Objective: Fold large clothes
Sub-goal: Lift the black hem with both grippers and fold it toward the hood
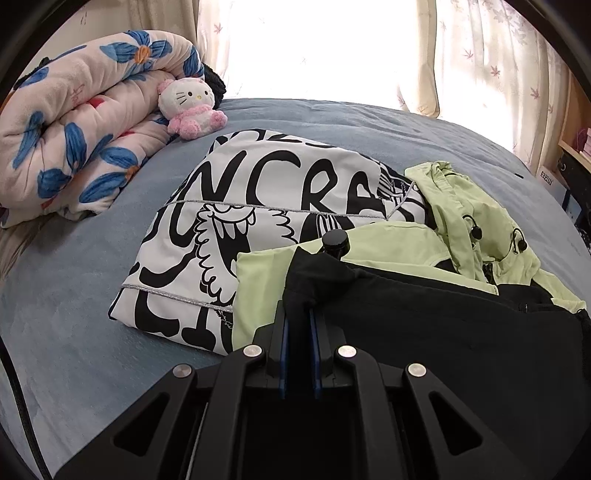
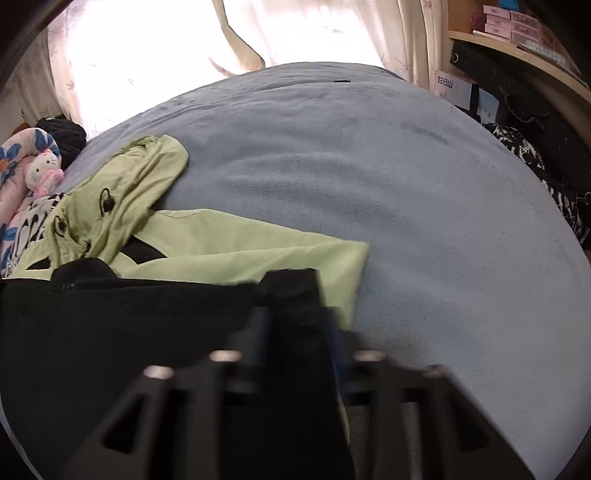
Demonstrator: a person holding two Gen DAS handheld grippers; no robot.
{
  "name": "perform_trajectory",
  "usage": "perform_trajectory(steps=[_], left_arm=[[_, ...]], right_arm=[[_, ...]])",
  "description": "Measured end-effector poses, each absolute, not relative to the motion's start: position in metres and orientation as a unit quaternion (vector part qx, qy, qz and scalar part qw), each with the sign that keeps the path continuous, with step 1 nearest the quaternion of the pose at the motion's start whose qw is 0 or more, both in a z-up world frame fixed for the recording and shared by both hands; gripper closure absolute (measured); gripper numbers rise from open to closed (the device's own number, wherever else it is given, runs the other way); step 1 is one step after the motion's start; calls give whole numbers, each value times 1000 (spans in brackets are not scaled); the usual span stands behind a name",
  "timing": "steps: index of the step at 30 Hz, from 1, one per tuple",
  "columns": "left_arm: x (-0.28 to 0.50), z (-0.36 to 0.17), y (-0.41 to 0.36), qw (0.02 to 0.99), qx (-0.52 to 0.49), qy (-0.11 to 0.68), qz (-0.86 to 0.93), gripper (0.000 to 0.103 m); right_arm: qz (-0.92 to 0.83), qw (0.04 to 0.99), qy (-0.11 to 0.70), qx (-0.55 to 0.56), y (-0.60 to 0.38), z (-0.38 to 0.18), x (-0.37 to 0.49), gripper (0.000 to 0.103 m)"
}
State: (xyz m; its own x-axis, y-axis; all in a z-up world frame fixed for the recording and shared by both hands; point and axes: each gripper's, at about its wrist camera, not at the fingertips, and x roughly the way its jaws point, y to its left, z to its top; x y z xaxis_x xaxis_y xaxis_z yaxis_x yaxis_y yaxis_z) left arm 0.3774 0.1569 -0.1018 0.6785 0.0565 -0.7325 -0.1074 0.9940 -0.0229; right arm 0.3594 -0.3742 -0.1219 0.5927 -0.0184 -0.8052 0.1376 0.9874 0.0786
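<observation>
A green and black hooded jacket (image 1: 476, 229) lies on the blue bed sheet (image 1: 74, 295). My left gripper (image 1: 299, 317) is shut on the jacket's black hem (image 1: 424, 314), which drapes over the fingers. In the right wrist view my right gripper (image 2: 295, 325) is shut on the other end of the black hem (image 2: 129, 332), over the green sleeve (image 2: 258, 247). The green hood (image 2: 136, 192) lies at the left. The fingertips are hidden under black cloth.
A folded white garment with black lettering (image 1: 258, 206) lies beside the jacket. A rolled floral quilt (image 1: 74, 122) and a cat plush toy (image 1: 188, 103) sit at the bed's far left. Curtains (image 1: 480, 55) hang behind. Shelves and boxes (image 2: 517, 29) stand at the right.
</observation>
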Motion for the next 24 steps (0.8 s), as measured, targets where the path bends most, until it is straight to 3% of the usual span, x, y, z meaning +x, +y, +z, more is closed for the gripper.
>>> perform_trajectory(steps=[8,13,20,24], left_arm=[[376,-84,151,927,-33,371,42,96],[386,-92,150,923,-42,379,58,96],[402,-100,158,923,-66,374,67,96],[418,-113,157,922,-57,376,75,96]], right_arm=[[-56,926,368,57,-368,-81,335,91],[-65,910,404,65,-372,-97,360,90],[-84,925,361,84,-369,-92,370,91],[-98,917,380,77,-365,-107,391,91]])
